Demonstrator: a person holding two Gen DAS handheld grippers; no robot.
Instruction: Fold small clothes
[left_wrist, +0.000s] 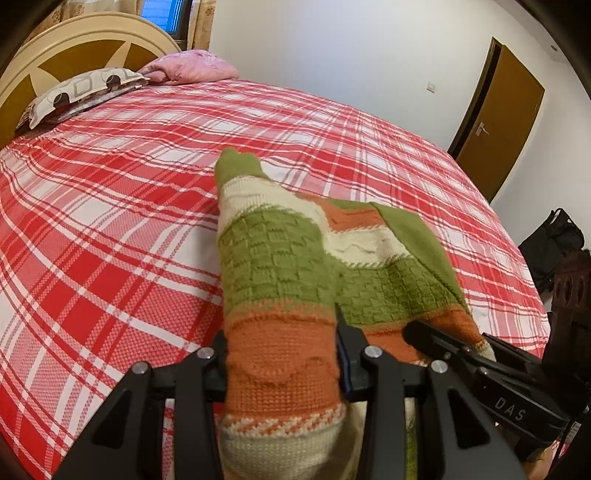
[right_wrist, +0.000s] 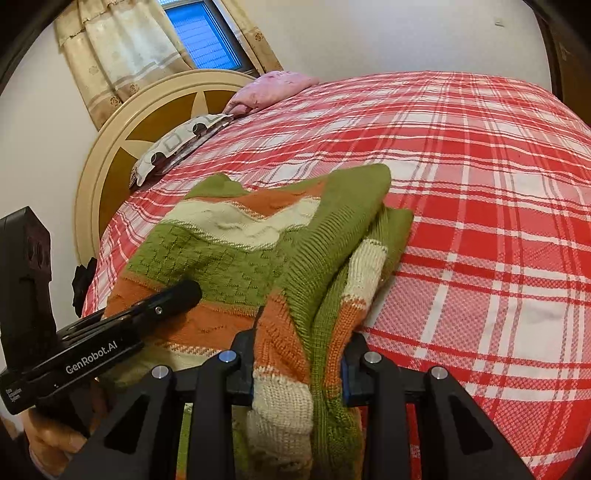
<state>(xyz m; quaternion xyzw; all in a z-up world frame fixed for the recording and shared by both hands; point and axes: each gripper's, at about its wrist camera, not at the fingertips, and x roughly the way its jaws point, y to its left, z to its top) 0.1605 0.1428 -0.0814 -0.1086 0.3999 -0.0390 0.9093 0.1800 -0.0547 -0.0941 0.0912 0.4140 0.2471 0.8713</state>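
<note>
1. Bedroom with white walls: wide bed under a red-and-white plaid bedspread (left_wrist: 110, 229), round cream-and-brown headboard (right_wrist: 122, 122) at its head.
2. Against the headboard, a grey patterned pillow (left_wrist: 81, 92) with a pink pillow (left_wrist: 192, 68) just beside it.
3. Behind the headboard, a window (right_wrist: 207, 37) flanked by beige curtains (right_wrist: 110, 59).
4. On the far wall in the left wrist view, a brown door (left_wrist: 506, 122), partly open, and a white wall switch (left_wrist: 430, 86).
5. Off the bed's right edge in that view, a dark bag (left_wrist: 554, 243).
6. Lying on the near part of the bedspread: a knitted sweater (left_wrist: 280, 258) banded in green, cream and orange, part spread flat, part gathered into folds.
7. Left gripper (left_wrist: 282, 365) clamped on a sleeve-like length of the sweater, orange band pinched between the fingers (left_wrist: 351, 354), green cuff reaching out toward the middle of the bed.
8. Right gripper (right_wrist: 297, 363) clamped on a bunched fold of the same sweater (right_wrist: 236, 243), ribbed green edge and orange and cream stripes pressed between the fingers (right_wrist: 243, 350).
9. Seen from the right wrist, the left gripper (right_wrist: 184, 291) resting over the sweater's orange band, held in a hand (right_wrist: 55, 439) at lower left.
10. Seen from the left wrist, the right gripper (left_wrist: 417, 332) touching the sweater's near right corner.
</note>
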